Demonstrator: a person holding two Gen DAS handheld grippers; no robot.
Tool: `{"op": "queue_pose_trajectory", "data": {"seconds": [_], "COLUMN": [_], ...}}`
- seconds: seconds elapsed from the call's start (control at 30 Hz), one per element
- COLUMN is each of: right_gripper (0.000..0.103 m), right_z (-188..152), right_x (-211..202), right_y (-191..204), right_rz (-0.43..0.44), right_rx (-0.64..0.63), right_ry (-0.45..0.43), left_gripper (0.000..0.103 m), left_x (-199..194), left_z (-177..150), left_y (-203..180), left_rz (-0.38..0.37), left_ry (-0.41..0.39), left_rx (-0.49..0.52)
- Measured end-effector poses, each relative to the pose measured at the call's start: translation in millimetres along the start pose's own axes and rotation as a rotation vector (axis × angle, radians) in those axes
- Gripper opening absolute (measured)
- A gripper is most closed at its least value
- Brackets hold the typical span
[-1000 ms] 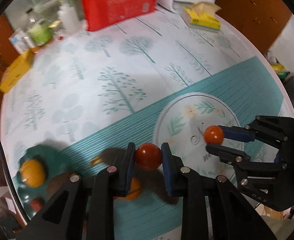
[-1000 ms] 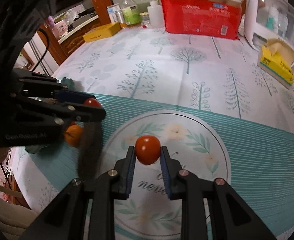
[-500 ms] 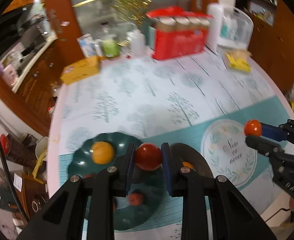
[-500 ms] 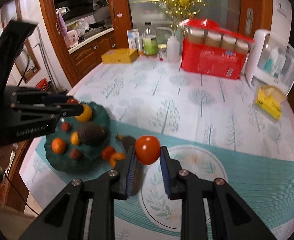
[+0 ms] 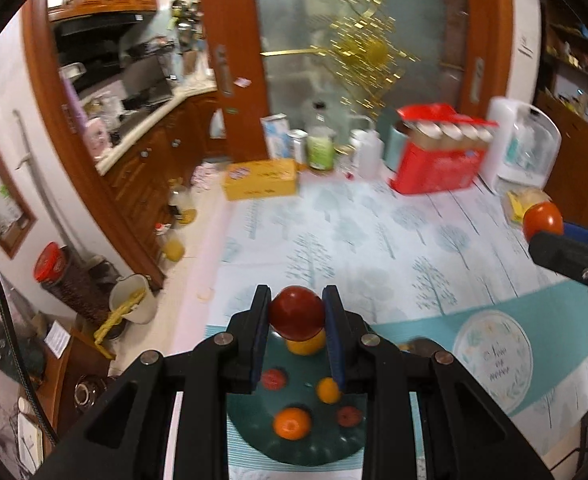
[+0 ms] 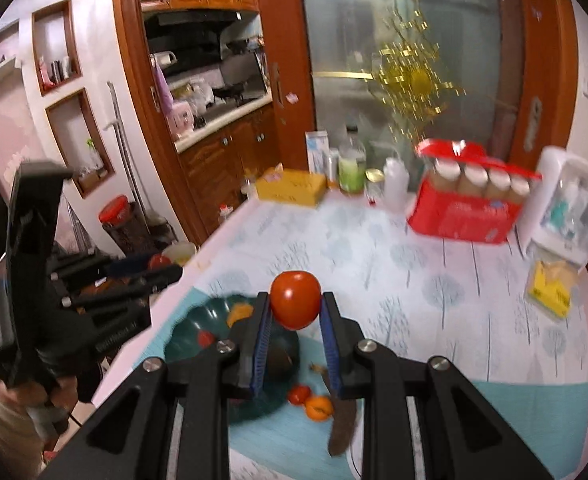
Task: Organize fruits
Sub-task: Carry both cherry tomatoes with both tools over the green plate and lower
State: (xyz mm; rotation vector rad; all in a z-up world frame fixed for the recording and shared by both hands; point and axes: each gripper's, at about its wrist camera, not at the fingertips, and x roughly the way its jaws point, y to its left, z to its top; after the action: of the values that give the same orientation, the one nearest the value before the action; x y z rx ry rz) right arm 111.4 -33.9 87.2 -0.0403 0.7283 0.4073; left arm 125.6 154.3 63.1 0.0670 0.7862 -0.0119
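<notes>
Two black handheld grippers hang above a round tabletop (image 6: 433,280) covered in a pale tree-print cloth, each carrying a fruit. The left gripper (image 5: 297,316) has its blue-padded fingers (image 5: 261,332) pinching a dark red round tomato (image 5: 297,313), held in the air directly above a dark green scalloped plate (image 5: 301,436). On that plate lie a yellow round fruit (image 5: 305,344), partly hidden behind the tomato, a small red fruit (image 5: 274,379), a small orange fruit (image 5: 328,390), a larger orange citrus fruit (image 5: 292,423) and another small red fruit (image 5: 349,417). Right of the plate, the right gripper (image 6: 295,312) has its fingers (image 6: 262,332) clamped on an orange-red round tomato (image 6: 295,299), also clear of the cloth. Below it, just off the plate's right edge, a small red fruit (image 6: 299,394) and a small orange fruit touch each other on the teal band of the cloth, beside a long dark brown object (image 6: 342,424) too blurred to identify. On the far side of the tabletop from the plate stand a flat yellow cardboard box (image 6: 292,186), a red carton of capped jars (image 6: 469,204) and a white plastic appliance (image 6: 565,208). A person's hand (image 6: 34,392) grips the left gripper's handle in the right wrist view.
</notes>
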Motion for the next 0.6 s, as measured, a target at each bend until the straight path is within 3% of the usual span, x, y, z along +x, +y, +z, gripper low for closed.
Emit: {"op": "queue_pose_trajectory", "data": {"seconds": [0.23,0.6], "right_gripper": [0.025,0.025], "right_z": [12.5,-41.5], "right_x": [25.6,139.7], "right_y": [28.6,49.9], "right_rz": [0.038,0.046], "right_rx": [0.018,-0.004], "right_ry": [0.015,0.300], "left_gripper": [0.024,0.024], "left_x": [14.2,95.0], "left_z": [-11.1,-70.5], "left_y": [34.9,41.4], "left_rz": [0.056,0.033], "left_ry": [0.043,0.247], "left_rx": [-0.075,-0.099]}}
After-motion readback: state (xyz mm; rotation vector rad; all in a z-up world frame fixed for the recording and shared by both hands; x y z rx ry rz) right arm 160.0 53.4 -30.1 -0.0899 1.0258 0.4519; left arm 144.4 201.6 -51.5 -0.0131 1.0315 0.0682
